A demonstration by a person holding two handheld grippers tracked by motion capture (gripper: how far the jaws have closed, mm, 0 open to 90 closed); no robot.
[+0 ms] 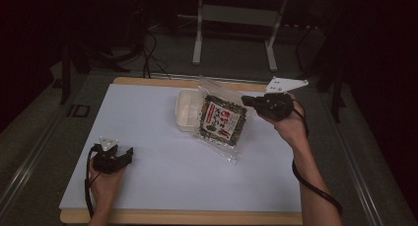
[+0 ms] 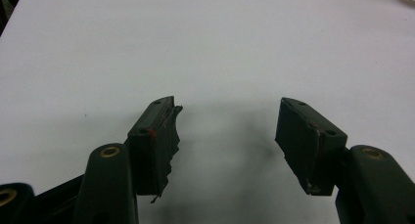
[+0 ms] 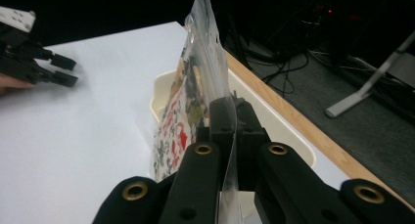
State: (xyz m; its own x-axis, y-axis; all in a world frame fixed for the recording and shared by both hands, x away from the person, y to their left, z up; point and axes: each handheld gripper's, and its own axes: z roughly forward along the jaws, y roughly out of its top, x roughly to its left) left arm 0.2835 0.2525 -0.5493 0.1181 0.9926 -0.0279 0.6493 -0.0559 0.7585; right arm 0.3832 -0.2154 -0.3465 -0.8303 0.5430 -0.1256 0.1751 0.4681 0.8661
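My right hand (image 1: 291, 127) is raised above the far right of the worktop (image 1: 148, 137), its right gripper (image 3: 230, 116) with jaws pinching the edge of a clear snack bag (image 1: 222, 120), which hangs tilted, its lower corner touching the worktop. Just behind the bag sits a shallow white tray (image 1: 187, 110); I cannot tell its contents. My left hand (image 1: 104, 181) rests near the front left, the left gripper (image 2: 227, 131) with jaws spread over bare worktop.

high: overhead, forward-down | gripper views: close, along jaws | shared: table (image 1: 148, 137)
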